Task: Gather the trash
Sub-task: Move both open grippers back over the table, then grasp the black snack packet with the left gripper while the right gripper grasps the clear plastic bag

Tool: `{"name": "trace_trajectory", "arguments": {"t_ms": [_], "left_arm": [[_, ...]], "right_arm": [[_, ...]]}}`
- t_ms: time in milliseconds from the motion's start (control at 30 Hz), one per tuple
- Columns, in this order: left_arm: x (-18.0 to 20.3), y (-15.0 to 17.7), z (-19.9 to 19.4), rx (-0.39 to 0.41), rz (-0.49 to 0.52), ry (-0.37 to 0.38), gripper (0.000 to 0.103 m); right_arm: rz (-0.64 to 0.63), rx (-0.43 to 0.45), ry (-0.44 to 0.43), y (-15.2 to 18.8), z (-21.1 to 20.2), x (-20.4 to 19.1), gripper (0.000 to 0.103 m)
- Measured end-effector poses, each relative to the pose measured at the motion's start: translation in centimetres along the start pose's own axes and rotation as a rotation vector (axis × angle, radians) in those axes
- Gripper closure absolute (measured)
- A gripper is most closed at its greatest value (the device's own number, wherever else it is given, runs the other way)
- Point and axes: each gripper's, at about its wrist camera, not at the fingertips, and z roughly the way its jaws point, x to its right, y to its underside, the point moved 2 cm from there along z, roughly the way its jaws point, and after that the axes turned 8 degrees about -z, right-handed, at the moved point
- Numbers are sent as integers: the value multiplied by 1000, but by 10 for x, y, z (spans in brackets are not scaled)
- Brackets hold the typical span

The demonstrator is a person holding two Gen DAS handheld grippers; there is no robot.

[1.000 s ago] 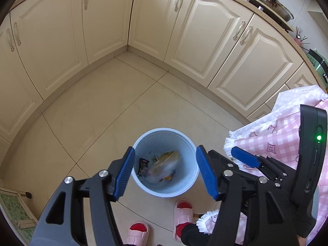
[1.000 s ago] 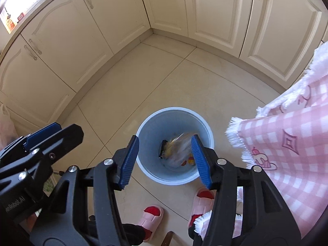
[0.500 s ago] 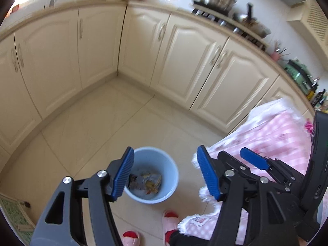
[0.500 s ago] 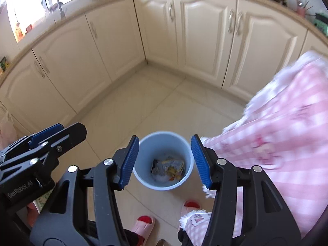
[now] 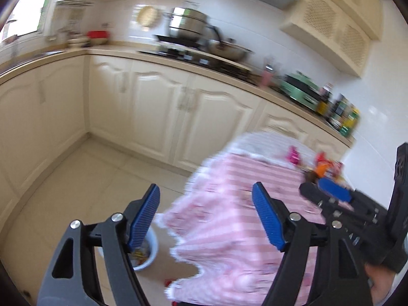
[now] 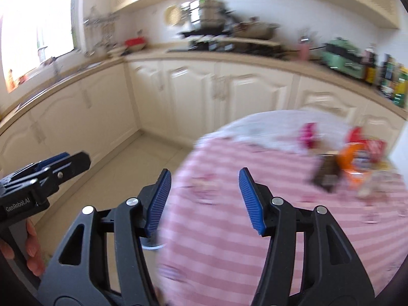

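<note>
Lower left of the left-wrist view: bin on the floor, wrappers inside, now half hidden behind the left tool, where a second ago both views looked straight down into it. Both tools have since swung up toward the pink-cloth worktop; left tool's jaws are opening, nothing between them, and the right tool likewise opening and empty. Far right of the right-wrist view: remaining trash, blurred wrappers bunched on the worktop's far edge, well apart from either tool, so likely the next pickup.
</note>
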Motion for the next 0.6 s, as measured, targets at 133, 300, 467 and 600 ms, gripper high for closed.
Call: {"name": "trace_trajectory", "arguments": {"t_ms": [133, 300, 467, 600], "left_arm": [[66, 10, 31, -83, 92, 72, 28], [134, 23, 76, -188, 195, 136, 28], [195, 36, 119, -264, 316, 147, 28], [227, 46, 155, -314, 397, 134, 28]], "right_arm": [[75, 16, 94, 10, -23, 73, 45], [187, 3, 176, 34, -36, 151, 44], [266, -24, 209, 53, -37, 206, 43], [308, -33, 231, 60, -38, 237, 43]]}}
